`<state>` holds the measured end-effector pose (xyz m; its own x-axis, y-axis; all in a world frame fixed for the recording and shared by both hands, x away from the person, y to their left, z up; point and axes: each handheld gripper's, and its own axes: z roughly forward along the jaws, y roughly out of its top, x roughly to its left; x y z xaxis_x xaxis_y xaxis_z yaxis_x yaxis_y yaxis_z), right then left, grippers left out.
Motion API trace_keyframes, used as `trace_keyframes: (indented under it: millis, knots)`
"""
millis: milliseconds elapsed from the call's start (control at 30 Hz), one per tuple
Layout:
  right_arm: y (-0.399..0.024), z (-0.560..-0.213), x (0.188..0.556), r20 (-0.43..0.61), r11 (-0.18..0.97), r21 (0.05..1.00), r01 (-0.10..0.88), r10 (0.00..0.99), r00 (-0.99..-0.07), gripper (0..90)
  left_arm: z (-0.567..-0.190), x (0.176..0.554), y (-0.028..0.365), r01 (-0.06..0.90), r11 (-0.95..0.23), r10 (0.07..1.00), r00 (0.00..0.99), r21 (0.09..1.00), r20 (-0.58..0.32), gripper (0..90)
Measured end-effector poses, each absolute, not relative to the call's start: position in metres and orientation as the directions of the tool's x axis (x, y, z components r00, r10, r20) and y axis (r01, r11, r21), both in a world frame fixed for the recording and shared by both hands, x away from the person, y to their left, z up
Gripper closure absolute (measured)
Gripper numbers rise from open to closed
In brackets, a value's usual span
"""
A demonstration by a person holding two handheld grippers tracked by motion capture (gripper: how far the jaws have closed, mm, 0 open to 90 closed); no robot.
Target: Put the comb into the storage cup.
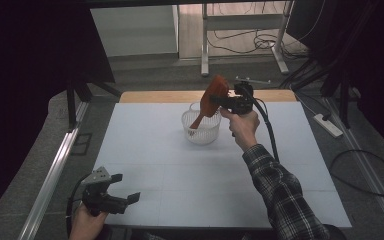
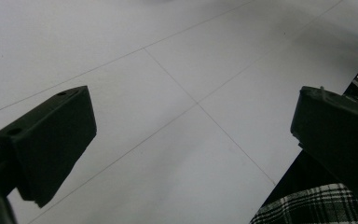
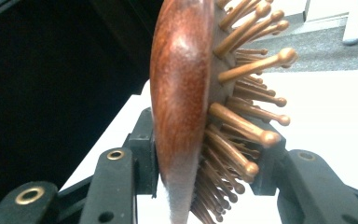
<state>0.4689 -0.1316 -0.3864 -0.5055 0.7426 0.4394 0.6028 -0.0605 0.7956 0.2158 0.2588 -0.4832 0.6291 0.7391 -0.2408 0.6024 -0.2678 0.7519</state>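
The right claw (image 1: 219,101) is clamped on the head of a wooden brush (image 1: 211,101), handle angled down into the white basket (image 1: 200,128) at 12 o'clock on the counter (image 1: 180,175), probably to drop it in, while the left claw (image 1: 125,192) idles wide open and empty at 7 o'clock.

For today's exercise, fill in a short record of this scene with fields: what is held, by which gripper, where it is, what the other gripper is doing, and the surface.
held thing: wooden hairbrush with peg bristles
holder: right gripper, jaws closed on the brush head
position: brush tilted, handle pointing down into the white basket
basket: white, perforated, standing toward the far middle of the table
other gripper: left gripper, jaws wide apart, nothing between them, at the near left edge
surface: white table with thin seam lines
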Motion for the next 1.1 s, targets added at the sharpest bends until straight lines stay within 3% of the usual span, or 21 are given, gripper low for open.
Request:
trace_keyframes:
  millis: [567,1100]
  knots:
    - [-0.124,-0.410,0.469,0.404,-0.021,0.789,0.614,0.770,-0.494,54.4,-0.483,0.216,0.258,0.604,-0.273,0.738,0.631,0.749,-0.240,0.5]
    - [-0.131,-0.427,0.467,0.440,-0.058,0.774,0.630,0.765,-0.470,50.2,-0.484,0.217,0.257,0.608,-0.284,0.739,0.631,0.741,-0.236,1.0]
